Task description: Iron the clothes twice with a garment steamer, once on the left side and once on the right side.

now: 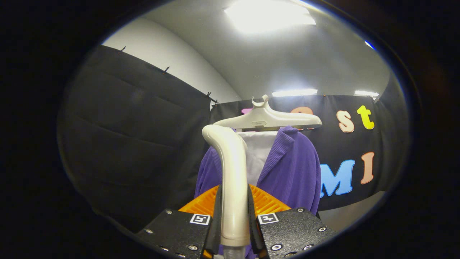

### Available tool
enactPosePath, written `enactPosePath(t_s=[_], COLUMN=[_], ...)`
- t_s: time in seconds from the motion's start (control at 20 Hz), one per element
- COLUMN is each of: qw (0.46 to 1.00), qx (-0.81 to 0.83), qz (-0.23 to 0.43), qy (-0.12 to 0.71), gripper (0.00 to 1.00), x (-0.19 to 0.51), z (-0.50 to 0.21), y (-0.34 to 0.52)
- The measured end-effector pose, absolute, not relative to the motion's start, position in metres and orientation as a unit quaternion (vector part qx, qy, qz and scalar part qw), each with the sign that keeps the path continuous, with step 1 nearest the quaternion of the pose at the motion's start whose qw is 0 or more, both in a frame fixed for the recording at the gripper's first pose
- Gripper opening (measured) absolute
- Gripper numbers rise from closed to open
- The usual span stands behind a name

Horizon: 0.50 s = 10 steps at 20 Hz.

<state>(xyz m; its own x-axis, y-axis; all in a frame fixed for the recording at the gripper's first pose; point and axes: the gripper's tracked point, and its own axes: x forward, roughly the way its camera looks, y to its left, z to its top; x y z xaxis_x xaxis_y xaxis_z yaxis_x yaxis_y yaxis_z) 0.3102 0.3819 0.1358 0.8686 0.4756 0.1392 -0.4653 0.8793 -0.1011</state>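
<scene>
Gripper (234,216) jaws pinching steamer handle (233,180), upright, nozzle end bent fwd toward purple jacket (294,169) just beyond on hanger (267,118); held so, prob. to aim steam at the cloth.

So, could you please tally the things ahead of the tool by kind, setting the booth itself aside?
Garment steamers: 1, the steamer handle clamped between the fingers of the tool.
Hangers: 1, the pale hanger beyond the steamer.
Jackets: 1, the purple jacket on the hanger.
Shirts: 1, the white shirt under the jacket.
Total: 4
</scene>
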Motion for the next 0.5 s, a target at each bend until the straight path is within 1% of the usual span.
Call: enactPosePath(t_s=[0.5], qw=[0.967], qx=[-0.065], qz=[0.243], qy=[-0.031], gripper=[0.33], x=[0.301], z=[0.067], y=[0.393])
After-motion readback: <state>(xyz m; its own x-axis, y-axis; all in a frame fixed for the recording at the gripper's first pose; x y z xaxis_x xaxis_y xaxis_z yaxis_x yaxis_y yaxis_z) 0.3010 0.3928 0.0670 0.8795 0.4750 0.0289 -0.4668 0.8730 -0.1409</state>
